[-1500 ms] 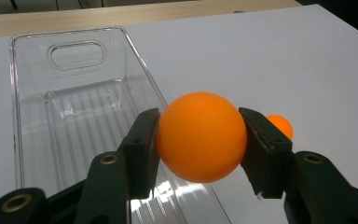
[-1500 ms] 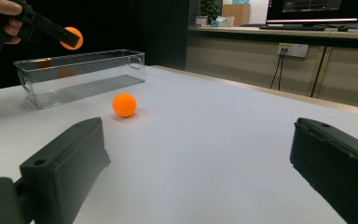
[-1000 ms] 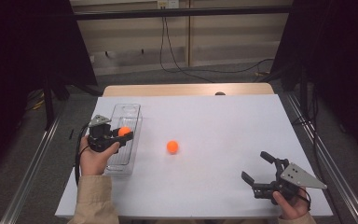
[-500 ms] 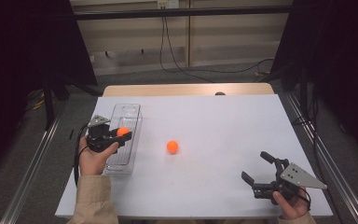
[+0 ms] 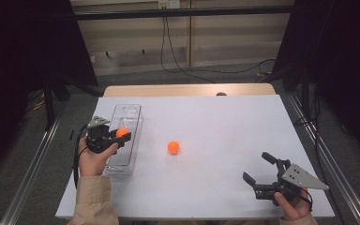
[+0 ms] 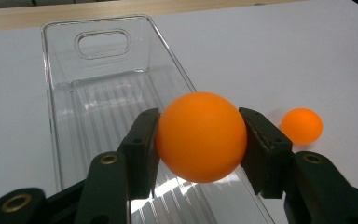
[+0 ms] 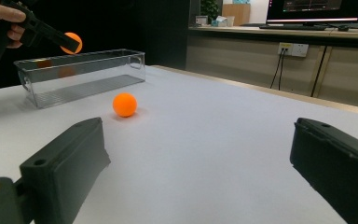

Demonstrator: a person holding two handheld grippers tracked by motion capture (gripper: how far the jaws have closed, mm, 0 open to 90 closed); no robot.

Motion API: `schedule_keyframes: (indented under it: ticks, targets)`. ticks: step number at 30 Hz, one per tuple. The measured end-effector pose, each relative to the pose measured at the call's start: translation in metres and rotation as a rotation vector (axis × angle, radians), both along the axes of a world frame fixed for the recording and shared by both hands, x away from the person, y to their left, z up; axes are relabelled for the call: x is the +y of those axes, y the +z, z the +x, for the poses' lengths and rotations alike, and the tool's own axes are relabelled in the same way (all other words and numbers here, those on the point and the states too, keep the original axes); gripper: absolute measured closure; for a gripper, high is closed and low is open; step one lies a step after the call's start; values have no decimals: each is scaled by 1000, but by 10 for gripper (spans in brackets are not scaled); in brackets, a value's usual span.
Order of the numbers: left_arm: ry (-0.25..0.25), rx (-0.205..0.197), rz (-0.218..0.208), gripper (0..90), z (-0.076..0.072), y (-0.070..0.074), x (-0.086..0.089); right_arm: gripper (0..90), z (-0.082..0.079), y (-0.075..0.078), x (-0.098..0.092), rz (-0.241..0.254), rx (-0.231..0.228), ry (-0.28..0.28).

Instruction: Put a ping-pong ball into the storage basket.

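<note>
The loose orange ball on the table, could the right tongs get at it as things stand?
Probably yes. The right tongs stand open and hold nothing, and bare white table lies between them and the loose orange ball. The clear bin sits off to the far side, out of that path.

A white table point(image 5: 225, 122) stands in the middle of the frame, with a strip of bare wood point(image 5: 187, 90) along its far edge. Behind it, at the top, a beige panelled wall point(image 5: 215, 37) carries a socket point(image 5: 167, 4) with black cables point(image 5: 168, 47) hanging to the grey floor point(image 5: 192, 75). Black curtains point(image 5: 23, 56) darken the upper left and right.
</note>
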State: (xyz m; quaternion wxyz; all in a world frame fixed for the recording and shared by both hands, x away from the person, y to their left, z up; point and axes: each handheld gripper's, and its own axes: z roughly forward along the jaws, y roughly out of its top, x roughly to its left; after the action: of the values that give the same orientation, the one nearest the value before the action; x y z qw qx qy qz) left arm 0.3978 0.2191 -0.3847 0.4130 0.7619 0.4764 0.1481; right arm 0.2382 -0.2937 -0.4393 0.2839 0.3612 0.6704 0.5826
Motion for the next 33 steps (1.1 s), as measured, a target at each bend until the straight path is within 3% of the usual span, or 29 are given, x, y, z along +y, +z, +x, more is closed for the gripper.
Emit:
schedule_keyframes:
  ticks: [22,33]
  targets:
    - [25,-2,9,506,1,-3,5,27,0,0,0,0,-2,2]
    - [35,-4,34,504,2,-5,5,27,0,0,0,1,0,2]
